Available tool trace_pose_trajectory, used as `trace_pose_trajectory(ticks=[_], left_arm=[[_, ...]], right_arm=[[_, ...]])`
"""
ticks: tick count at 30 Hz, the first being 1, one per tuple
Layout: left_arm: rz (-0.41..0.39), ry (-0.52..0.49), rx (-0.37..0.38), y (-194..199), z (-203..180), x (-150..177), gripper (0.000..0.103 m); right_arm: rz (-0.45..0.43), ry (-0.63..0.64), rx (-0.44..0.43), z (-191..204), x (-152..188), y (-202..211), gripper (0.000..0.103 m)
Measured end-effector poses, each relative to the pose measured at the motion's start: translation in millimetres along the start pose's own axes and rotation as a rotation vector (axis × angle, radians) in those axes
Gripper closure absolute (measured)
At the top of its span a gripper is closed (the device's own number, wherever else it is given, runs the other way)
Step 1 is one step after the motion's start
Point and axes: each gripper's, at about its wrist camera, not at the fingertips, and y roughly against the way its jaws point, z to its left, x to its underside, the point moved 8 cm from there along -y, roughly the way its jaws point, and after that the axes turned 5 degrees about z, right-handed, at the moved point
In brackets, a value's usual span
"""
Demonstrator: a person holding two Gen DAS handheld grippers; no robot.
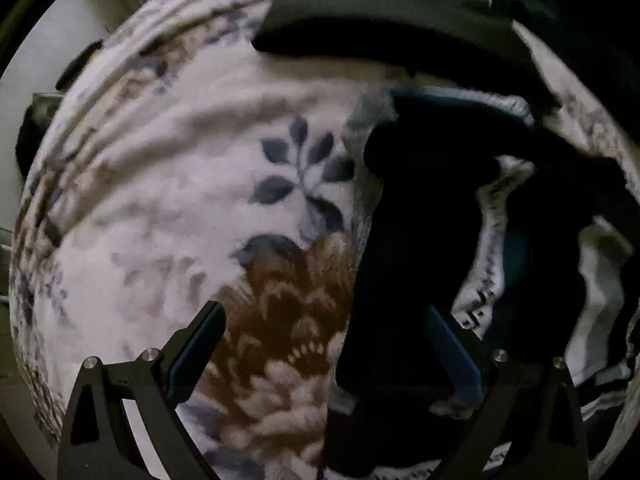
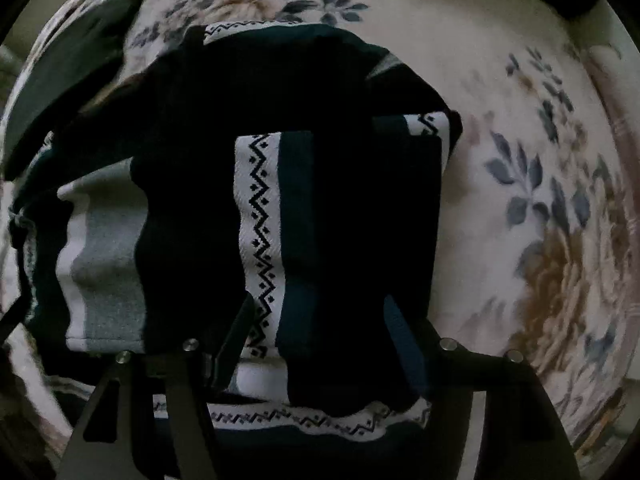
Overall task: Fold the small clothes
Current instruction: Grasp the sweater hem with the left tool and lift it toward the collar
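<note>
Judging dark knit garment (image 2: 340, 208): soft, light, limp on floral blanket (image 2: 520, 184); best pinched at patterned hem. Left gripper (image 1: 324, 356), right gripper (image 2: 320, 344): jaws released, nothing gripped.

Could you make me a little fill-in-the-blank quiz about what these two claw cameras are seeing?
1. The dark folded garment carries a white band with a black ____ pattern.
2. The fleecy blanket under the clothes is printed with blue leaves and brown ____.
3. The left claw stands ____, holding nothing.

Missing words: zigzag; flowers; open

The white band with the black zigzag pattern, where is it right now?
In the right wrist view, the zigzag band runs down the dark folded garment, centre frame, left of the floral blanket.
</note>
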Motion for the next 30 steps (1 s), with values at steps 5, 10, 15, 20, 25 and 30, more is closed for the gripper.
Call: trace_pose_trajectory(ticks=[5, 10, 15, 20, 25, 30], left_arm=[[-0.117, 0.024, 0.051, 74.5, -28.0, 26.2, 0.001], [-0.106, 0.015, 0.138, 113.2, -96.1, 89.6, 0.001], [0.027, 0.029, 0.198, 103.5, -196.9, 205.8, 0.001], [0.179, 0.035, 0.198, 80.1, -283.2, 316.6, 0.001], [0.235, 0.034, 0.219, 77.8, -337.5, 371.2, 0.001], [0.219, 0.041, 0.157, 60.2, -358.3, 377.5, 0.001]], right_arm=[[-0.047, 0.036, -0.104, -9.4, 8.2, 58.9, 0.000], [-0.027, 0.052, -0.179, -52.5, 28.7, 90.4, 0.000], [0.029, 0.123, -0.212, -124.9, 32.8, 91.5, 0.000], [0.102, 0.179, -0.259, -168.2, 32.2, 76.3, 0.000], [0.138, 0.216, -0.396, -166.5, 9.2, 54.6, 0.000], [0.136, 0.208, -0.483, -128.9, -44.0, 21.4, 0.000]])
